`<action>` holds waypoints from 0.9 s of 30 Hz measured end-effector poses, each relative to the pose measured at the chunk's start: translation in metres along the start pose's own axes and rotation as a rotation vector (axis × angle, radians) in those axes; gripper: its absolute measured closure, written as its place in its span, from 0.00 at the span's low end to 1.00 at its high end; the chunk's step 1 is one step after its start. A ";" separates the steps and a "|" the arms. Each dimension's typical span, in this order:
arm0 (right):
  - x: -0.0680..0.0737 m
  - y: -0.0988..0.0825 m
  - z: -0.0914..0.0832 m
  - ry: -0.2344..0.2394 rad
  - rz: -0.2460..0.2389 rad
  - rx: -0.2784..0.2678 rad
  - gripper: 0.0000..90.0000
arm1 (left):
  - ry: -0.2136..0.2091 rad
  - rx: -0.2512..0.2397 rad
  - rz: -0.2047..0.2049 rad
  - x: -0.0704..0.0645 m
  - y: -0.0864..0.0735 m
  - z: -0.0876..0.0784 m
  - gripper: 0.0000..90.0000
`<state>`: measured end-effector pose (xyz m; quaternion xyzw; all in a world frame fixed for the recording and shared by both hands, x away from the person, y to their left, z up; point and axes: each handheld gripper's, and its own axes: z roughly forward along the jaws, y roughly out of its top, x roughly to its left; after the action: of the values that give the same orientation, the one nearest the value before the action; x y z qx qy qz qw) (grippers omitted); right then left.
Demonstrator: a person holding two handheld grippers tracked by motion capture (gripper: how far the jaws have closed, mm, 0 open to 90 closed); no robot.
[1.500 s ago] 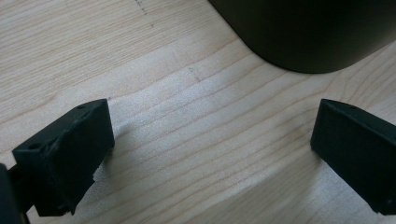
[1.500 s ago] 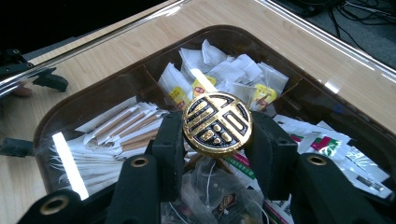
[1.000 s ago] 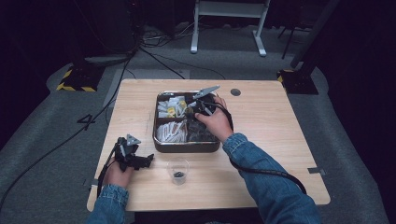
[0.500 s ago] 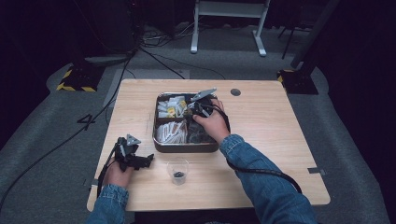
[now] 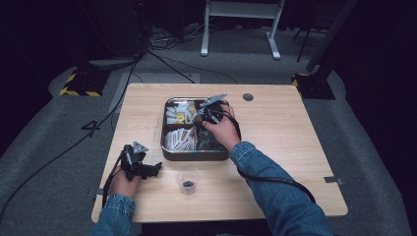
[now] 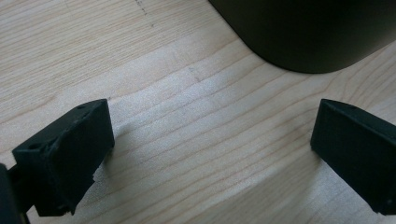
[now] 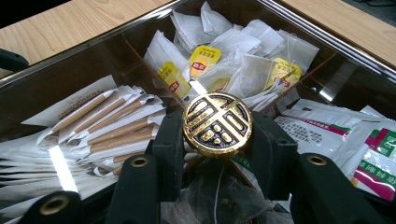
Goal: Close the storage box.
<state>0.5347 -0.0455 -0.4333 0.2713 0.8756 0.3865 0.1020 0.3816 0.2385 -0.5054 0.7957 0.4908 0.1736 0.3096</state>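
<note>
Little has changed since a second ago: the right gripper (image 7: pixel 217 154) still clamps a round gold medallion (image 7: pixel 217 123) over the compartment tray (image 5: pixel 167 150) (left gripper (image 6: pixel 212 154) open, at eight o'clock on the desk (image 5: pixel 295 147)), so placing likely comes next.

One worktop (image 5: pixel 295 147). One metal tray (image 5: pixel 169 152) on it, split into four compartments. One clear plastic cup (image 5: pixel 187 180) just in front of the tray. Two grippers: left gripper (image 5: pixel 156 167), right gripper (image 5: pixel 202 119). One round gold-and-black medallion (image 7: pixel 217 123) between the right gripper's jaws. Three yellow tea-bag tags visible in the far compartment: (image 7: pixel 204 59), (image 7: pixel 173 79), (image 7: pixel 285 70); white tea bags (image 7: pixel 243 51) there too heaped to count. Brown stick packets (image 7: pixel 112 126): about six showing, more hidden underneath. Two denim sleeves (image 5: pixel 285 196).
</note>
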 end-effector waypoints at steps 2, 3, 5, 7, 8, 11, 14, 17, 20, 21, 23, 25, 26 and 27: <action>0.000 0.000 0.001 -0.005 -0.001 0.001 0.65 | 0.000 0.000 0.000 0.000 0.000 0.000 0.00; 0.000 0.000 0.001 -0.005 0.001 0.002 0.65 | 0.000 0.000 0.000 0.000 0.000 0.000 0.00; 0.000 -0.001 0.002 -0.011 -0.003 0.006 0.65 | 0.000 0.000 0.000 0.000 0.000 0.000 0.00; 0.000 -0.001 0.003 -0.011 -0.003 0.004 0.65 | 0.000 0.000 0.001 0.000 0.000 0.000 0.00; 0.000 -0.001 0.003 -0.009 -0.003 0.002 0.65 | 0.000 0.000 0.000 0.000 0.000 0.000 0.00; 0.000 -0.001 0.003 -0.012 -0.002 0.002 0.65 | 0.000 0.000 0.000 0.000 0.000 0.000 0.00; 0.001 -0.002 0.002 -0.013 -0.004 0.001 0.65 | 0.000 0.000 0.000 0.000 0.000 0.000 0.00; 0.002 -0.003 0.002 -0.016 -0.003 -0.005 0.65 | 0.000 0.000 0.000 0.000 0.000 0.000 0.00; 0.002 -0.003 0.002 -0.020 -0.002 -0.005 0.65 | 0.000 0.000 0.001 0.000 0.000 0.000 0.00; 0.002 -0.003 0.002 -0.021 0.002 -0.005 0.65 | 0.000 0.000 0.000 0.000 0.000 0.000 0.00; 0.002 -0.004 0.002 -0.018 0.008 -0.009 0.65 | 0.000 0.000 0.001 0.000 0.000 0.000 0.00; 0.001 -0.004 0.002 -0.018 0.012 -0.013 0.65 | 0.000 0.000 0.000 0.000 0.000 0.000 0.00; 0.001 -0.004 0.001 -0.015 0.018 -0.018 0.64 | 0.000 0.000 0.000 0.000 0.000 0.000 0.00; 0.001 -0.004 0.000 -0.011 0.027 -0.029 0.60 | 0.000 0.000 0.000 0.000 0.000 0.000 0.00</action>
<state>0.5323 -0.0475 -0.4364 0.2836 0.8656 0.3988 0.1058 0.3816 0.2385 -0.5054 0.7958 0.4908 0.1737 0.3094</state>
